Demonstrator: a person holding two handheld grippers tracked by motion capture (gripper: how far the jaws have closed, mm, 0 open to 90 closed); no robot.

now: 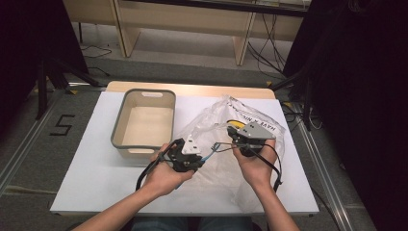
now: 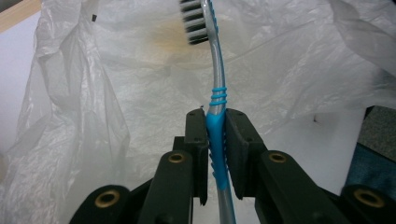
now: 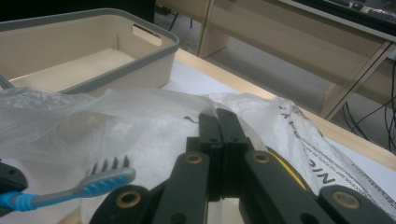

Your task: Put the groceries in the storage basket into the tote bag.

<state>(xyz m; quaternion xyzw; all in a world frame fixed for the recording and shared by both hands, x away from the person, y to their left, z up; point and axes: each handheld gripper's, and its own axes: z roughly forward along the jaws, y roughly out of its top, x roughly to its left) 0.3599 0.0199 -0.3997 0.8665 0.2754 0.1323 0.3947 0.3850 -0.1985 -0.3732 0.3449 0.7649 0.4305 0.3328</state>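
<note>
Gripping the toothbrush by its blue handle, my left tongs are clenched on it with both jaws pressed against the grip; the bristled head sticks out past the jaws over the plastic bag. From above I see the left tongs held just over the white surface, near its front edge, with the brush pointing toward my right tongs close beside them. My right tongs are clenched too, jaws pressed flat together with bag film lying around the tips; I cannot tell whether they pinch it. The bag lies crumpled across the right half of the surface. Farther off to the left sits a beige bin with a grey rim, its near wall just beyond my left hand.
</note>
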